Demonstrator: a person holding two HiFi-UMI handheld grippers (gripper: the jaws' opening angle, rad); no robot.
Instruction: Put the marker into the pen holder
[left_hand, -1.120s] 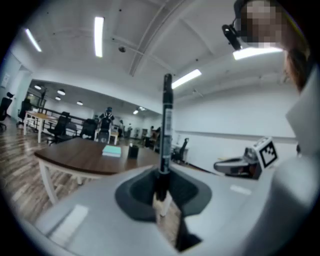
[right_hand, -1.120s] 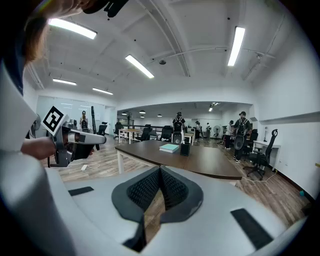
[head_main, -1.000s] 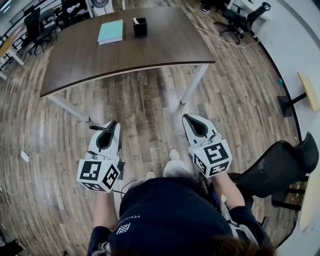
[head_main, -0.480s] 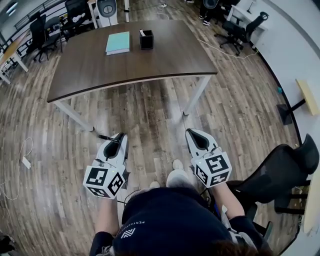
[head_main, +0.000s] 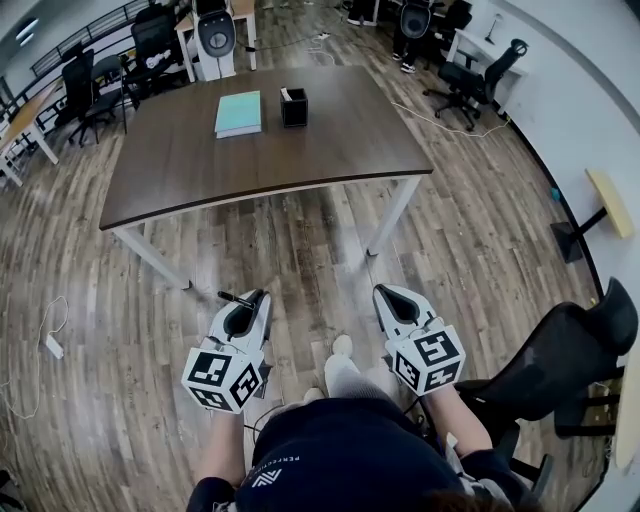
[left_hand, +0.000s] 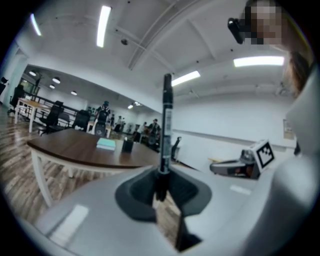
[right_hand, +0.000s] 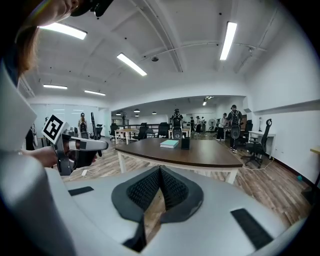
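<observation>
A black marker (head_main: 236, 298) is clamped crosswise in my left gripper (head_main: 262, 298), sticking out to the left of its tip. In the left gripper view the marker (left_hand: 165, 125) stands upright between the shut jaws. The black pen holder (head_main: 294, 107) stands on the far side of the brown table (head_main: 330, 150), well ahead of both grippers, and also shows as the pen holder (left_hand: 128, 146) and pen holder (right_hand: 185, 143). My right gripper (head_main: 385, 297) is shut with nothing in it; its pads (right_hand: 150, 187) meet at the tip.
A teal book (head_main: 238, 113) lies left of the pen holder. White table legs (head_main: 391, 216) stand on the wooden floor between me and the table. An office chair (head_main: 545, 365) is close on my right; more chairs (head_main: 462, 75) and desks lie beyond.
The table and both grippers sit lower in the head view and more of the room behind shows. The left gripper still holds the marker; the right stays shut.
</observation>
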